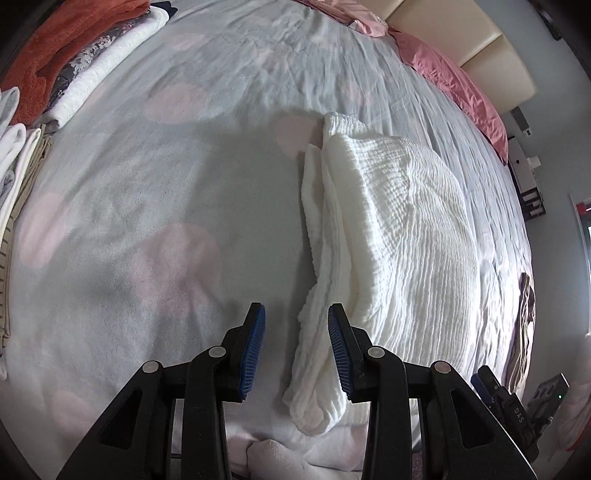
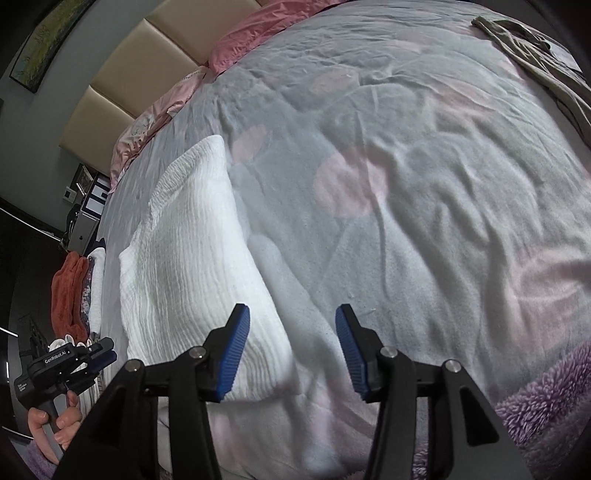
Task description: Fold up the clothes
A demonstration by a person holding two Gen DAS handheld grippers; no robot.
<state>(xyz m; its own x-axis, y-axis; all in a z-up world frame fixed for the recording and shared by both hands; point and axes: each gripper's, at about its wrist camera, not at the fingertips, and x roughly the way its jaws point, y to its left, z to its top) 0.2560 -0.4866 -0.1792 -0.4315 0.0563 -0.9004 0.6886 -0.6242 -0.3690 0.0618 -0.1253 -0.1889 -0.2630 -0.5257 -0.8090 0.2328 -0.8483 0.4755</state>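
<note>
Folded white garment (image 1: 399,236), crinkle-textured, lying on the bed (image 1: 155,229) toward the side where the pink pillows (image 1: 454,81) and padded headboard (image 1: 461,33) stand. My left hand-held gripper (image 1: 297,347) hangs above its near end with the jaws partly apart; a loose layered edge of the cloth shows between the blue pads (image 1: 255,350), but neither pad presses on it, so nothing is held. My right hand-held gripper (image 2: 293,350) hangs over the opposite long edge of the same garment (image 2: 192,258), jaws wide and empty, one pad over white cloth and the other over bare blanket.

Stack of folded clothes (image 1: 74,70), rust, patterned and white, sits at the bed's far corner on my left side; an olive garment (image 2: 535,55) lies unfolded near the opposite corner.

I judge this fold to be finished or nearly so, with the step in hand being to tidy and move the bundle. To do it well I should lower both tools together, close each pair of pads over all the layers at the short end, not just the top one, and lift evenly so the loose strip along the edge does not slip out. The soft, thick weave will sag if gripped at one corner only.
</note>
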